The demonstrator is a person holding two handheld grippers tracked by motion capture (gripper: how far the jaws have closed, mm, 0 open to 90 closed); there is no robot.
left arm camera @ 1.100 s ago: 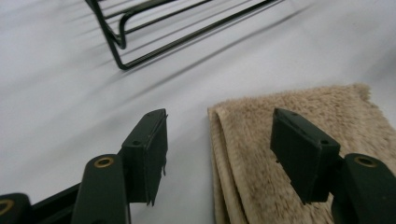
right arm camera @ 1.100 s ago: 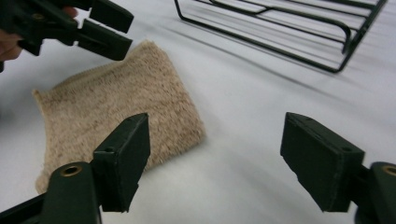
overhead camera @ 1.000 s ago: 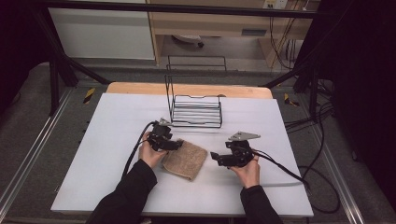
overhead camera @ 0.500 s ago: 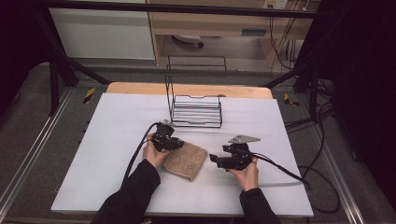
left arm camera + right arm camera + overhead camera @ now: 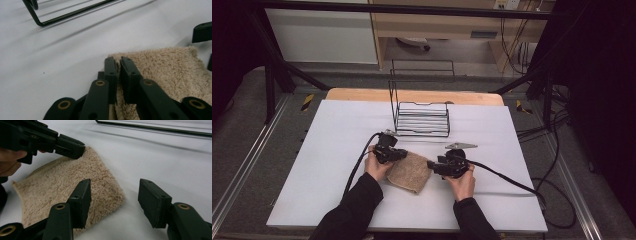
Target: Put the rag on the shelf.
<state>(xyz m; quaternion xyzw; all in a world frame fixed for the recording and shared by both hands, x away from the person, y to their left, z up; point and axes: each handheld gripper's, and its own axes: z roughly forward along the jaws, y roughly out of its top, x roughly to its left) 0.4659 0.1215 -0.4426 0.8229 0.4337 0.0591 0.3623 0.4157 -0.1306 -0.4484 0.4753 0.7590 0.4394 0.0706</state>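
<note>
A tan towel (image 5: pixel 409 172) is lying flat on the white desk (image 5: pixel 337 135), between the two tools and in front of a wire rack (image 5: pixel 422 118). The left tool (image 5: pixel 398 155) is sitting at the towel's far left corner, and the right tool (image 5: pixel 432 166) is sitting at its right edge, with one jaw over the pile and the other over bare desk. In the left gripper view the towel (image 5: pixel 162 67) is running out of the frame at the bottom, and the pinched fold is mostly covered by the left tool (image 5: pixel 118 72) itself, so how much cloth is caught is hard to make out. In the high view both tools are small and dark, and their jaws are hard to read there. The left tool's jaws have just been closing and are now pinching the towel's edge between them. The right tool (image 5: pixel 113 202) is standing half open, its jaws having just been closing, straddling the towel's (image 5: pixel 62 185) corner without pressing on it. The left tool (image 5: pixel 72 148) is seen there biting the far corner.
</note>
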